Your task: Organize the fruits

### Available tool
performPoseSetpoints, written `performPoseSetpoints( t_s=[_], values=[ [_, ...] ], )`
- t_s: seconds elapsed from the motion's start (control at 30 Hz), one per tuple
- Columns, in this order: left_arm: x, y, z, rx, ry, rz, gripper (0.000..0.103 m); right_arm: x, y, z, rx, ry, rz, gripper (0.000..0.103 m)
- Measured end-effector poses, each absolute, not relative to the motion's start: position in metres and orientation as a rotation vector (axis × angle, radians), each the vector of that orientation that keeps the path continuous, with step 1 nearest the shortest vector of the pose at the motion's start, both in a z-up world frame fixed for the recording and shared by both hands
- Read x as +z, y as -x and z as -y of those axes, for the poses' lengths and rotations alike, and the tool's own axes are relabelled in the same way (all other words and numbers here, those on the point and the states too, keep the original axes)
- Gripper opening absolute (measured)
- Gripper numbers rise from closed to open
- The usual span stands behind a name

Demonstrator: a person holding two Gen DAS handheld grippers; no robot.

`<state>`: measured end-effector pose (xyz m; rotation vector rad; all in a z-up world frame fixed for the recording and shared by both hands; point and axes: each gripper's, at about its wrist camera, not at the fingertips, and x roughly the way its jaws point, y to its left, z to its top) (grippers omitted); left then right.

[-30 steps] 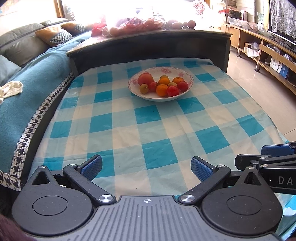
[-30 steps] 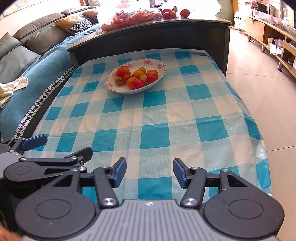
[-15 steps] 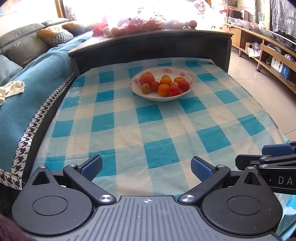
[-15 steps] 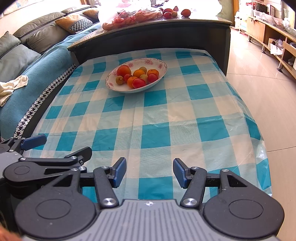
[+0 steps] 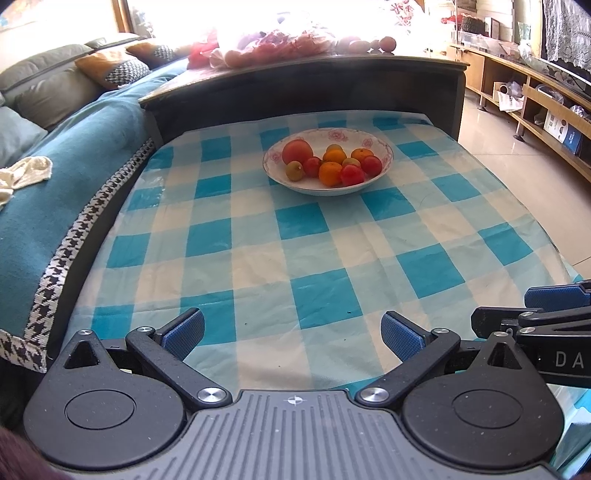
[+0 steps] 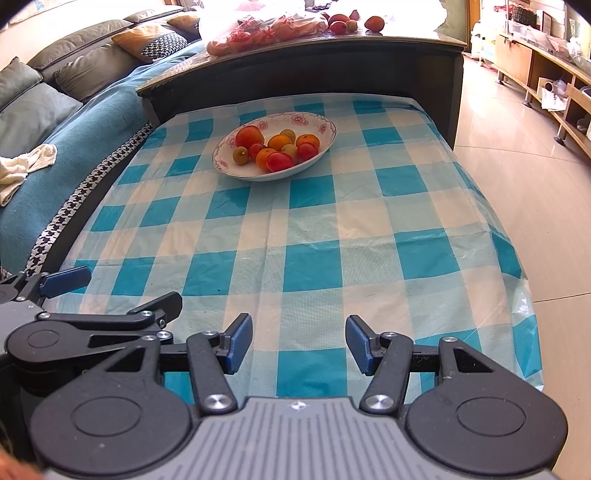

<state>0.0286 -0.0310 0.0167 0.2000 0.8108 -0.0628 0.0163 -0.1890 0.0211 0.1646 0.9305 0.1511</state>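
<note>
A white floral bowl stands at the far middle of the blue-and-white checked table. It holds several fruits: a large red one, oranges, small red ones and small green ones. My left gripper is open and empty over the near edge of the table. My right gripper is open and empty beside it, to its right. Each gripper shows at the side of the other's view.
A dark raised shelf stands behind the table with bagged fruit and loose fruit on top. A teal-covered sofa with a cloth runs along the left. Tiled floor and low wooden shelves lie to the right.
Both views have drifted slightly, so the bowl sits a little further right in each. Both grippers stay open and empty.
</note>
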Motion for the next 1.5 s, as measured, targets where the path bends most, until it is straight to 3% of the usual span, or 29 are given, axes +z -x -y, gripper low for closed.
performPoseSetpoints(
  t_s=[1.5],
  values=[
    [0.012, -0.016, 0.027, -0.044, -0.208, -0.832, 0.102, 0.019, -0.009, 0.180, 0.166, -0.133, -0.953, 0.056]
  ],
)
